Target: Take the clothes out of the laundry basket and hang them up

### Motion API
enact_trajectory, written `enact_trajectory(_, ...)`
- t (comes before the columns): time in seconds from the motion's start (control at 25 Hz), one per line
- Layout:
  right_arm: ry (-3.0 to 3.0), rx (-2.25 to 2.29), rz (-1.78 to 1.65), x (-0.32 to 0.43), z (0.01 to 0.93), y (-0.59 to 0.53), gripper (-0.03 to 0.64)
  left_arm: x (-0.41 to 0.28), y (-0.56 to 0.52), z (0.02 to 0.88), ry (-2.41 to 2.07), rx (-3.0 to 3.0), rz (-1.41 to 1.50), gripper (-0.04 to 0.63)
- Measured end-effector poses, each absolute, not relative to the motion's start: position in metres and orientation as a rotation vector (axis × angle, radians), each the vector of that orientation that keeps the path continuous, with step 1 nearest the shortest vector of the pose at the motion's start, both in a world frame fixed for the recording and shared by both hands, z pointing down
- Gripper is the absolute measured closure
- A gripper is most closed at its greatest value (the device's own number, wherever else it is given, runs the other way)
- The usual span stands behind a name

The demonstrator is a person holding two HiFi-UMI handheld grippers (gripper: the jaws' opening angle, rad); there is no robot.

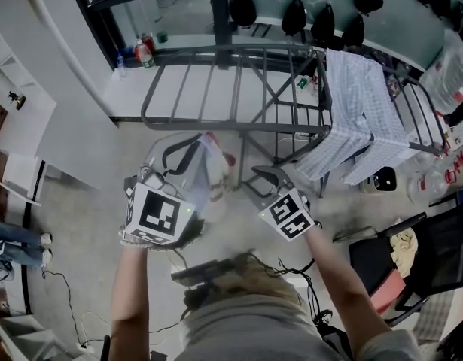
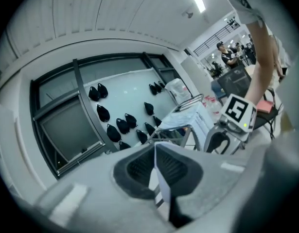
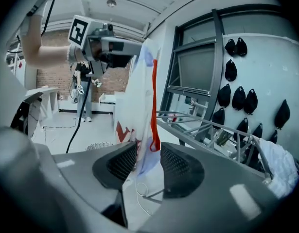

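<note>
A white garment [image 1: 210, 165] with red and blue print hangs in front of the grey drying rack [image 1: 239, 89]. My left gripper [image 1: 190, 147] is shut on the garment's top edge; in the left gripper view a thin white fold [image 2: 161, 181] is pinched between its jaws [image 2: 158, 171]. In the right gripper view the garment [image 3: 139, 96] drops from the left gripper [image 3: 121, 57] and passes between the open jaws of my right gripper [image 3: 148, 161], whose pads do not press on it. In the head view the right gripper [image 1: 263, 177] sits lower and to the right of the cloth.
A checked shirt [image 1: 359, 119] is draped over the rack's right end. A wire basket [image 3: 98, 145] stands on the floor beyond the garment. Black pouches [image 1: 295, 13] hang on the wall behind. A black chair [image 1: 412, 269] is at the right, cables [image 1: 65, 284] lie on the floor at the left.
</note>
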State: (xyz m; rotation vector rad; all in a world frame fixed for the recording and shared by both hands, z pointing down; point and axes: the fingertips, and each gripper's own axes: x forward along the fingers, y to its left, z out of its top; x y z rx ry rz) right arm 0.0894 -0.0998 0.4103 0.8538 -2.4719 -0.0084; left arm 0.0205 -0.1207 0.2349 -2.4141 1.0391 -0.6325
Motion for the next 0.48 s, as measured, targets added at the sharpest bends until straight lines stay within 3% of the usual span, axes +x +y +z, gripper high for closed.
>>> enact_trajectory(0.48,-2.459,0.705,0.005,0.057,0.447,-0.141,0.462,0.016,-0.108,0.207,1.072,-2.346,-0.612,0.597)
